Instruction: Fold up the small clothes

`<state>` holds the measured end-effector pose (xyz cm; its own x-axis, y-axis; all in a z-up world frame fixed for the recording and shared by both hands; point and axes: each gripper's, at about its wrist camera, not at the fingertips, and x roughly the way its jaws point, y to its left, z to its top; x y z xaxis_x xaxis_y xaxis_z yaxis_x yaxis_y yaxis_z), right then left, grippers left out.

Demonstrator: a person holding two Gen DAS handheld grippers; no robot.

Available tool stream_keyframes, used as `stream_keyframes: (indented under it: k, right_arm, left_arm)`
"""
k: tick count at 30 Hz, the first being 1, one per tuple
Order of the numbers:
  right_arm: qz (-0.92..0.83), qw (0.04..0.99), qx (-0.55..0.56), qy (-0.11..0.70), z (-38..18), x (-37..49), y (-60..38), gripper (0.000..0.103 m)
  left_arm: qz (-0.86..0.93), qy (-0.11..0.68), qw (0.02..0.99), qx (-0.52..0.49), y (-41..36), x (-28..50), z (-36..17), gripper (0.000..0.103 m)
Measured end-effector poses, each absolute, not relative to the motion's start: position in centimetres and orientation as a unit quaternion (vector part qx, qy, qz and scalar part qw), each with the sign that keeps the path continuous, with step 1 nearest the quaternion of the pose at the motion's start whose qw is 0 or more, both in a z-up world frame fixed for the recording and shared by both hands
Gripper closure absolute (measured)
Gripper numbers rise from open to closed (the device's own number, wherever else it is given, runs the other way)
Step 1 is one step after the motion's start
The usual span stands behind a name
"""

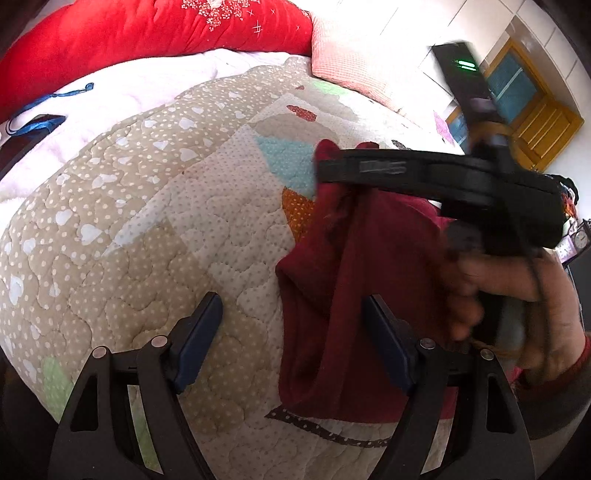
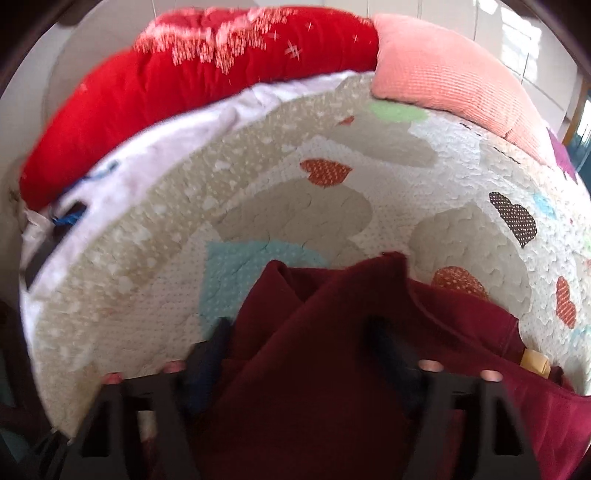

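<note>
A: Where is there open room on the bed?

B: The beige patchwork quilt with white dots and hearts (image 1: 147, 229) spreads bare to the left of the left gripper (image 1: 291, 343). Its far edge meets a white fleecy blanket (image 1: 140, 85), then a red padded cushion (image 1: 155, 33) and a pink ribbed pillow (image 1: 347, 62). A blue lanyard (image 1: 48, 110) lies on the blanket, well away from the work.

A: And the garment?

B: The dark red knitted garment (image 1: 351, 295) hangs in loose folds at the right of the left wrist view. Its left edge falls between the left gripper's fingers (image 1: 201, 332), touching neither pad clearly; those fingers stand wide apart and hold nothing.

A: The other hand?

B: The right gripper (image 2: 299, 354) is seen side-on from the left, held in a person's hand (image 1: 509, 295), with a bunch of the garment (image 2: 314, 332) at its fingers. In its own blurred view the cloth fills the gap between the half-parted fingers (image 2: 210, 354); whether they pinch it I cannot tell.
</note>
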<state>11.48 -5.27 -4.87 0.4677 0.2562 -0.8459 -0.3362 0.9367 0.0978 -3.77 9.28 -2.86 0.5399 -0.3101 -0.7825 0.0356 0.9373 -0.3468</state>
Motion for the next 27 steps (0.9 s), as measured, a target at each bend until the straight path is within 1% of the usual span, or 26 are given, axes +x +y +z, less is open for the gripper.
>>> stream_keyframes:
  k: [2,4,10,16,20,22,24,25,26,27]
  right_arm:
    - [0.19,0.854,0.0,0.484,-4.0,11.3,-7.1,0.073]
    - [0.214,0.849,0.044,0.482,-3.4,11.2,-8.4,0.082]
    - [0.215,0.853,0.052,0.474,-3.0,11.0,-7.8,0.084]
    - [0.225,0.843,0.104,0.478,-3.5,11.2,-9.3,0.084]
    - [0.225,0.85,0.094,0.468,-3.1,10.6,-9.0,0.085]
    - [0.226,0.854,0.092,0.46,-2.7,10.2,-9.0,0.088]
    - [0.229,0.858,0.095,0.45,-2.2,9.8,-9.3,0.094]
    - [0.23,0.86,0.096,0.445,-1.9,9.6,-9.5,0.096]
    - [0.228,0.864,0.096,0.438,-1.5,9.3,-9.8,0.096]
    - [0.231,0.865,0.102,0.435,-1.2,9.2,-10.2,0.096]
  left_arm:
    - [-0.098,0.468,0.866,-0.143,9.1,-3.2,-2.8,0.022]
    - [-0.095,0.467,0.868,-0.14,8.8,-2.8,-2.9,0.021]
    - [-0.098,0.46,0.872,-0.135,8.4,-1.8,-3.2,0.019]
    - [-0.096,0.455,0.873,-0.143,8.3,-1.0,-3.4,0.019]
    - [-0.095,0.456,0.875,-0.132,8.0,-0.5,-3.6,0.019]
    - [-0.098,0.457,0.874,-0.131,7.8,-0.3,-3.5,0.024]
    - [-0.104,0.46,0.872,-0.131,7.6,-0.4,-3.5,0.036]
    - [-0.109,0.462,0.871,-0.128,7.3,-0.4,-3.4,0.041]
    - [-0.113,0.462,0.871,-0.123,7.1,-0.3,-3.2,0.047]
    - [-0.11,0.46,0.873,-0.114,6.7,-0.4,-3.0,0.049]
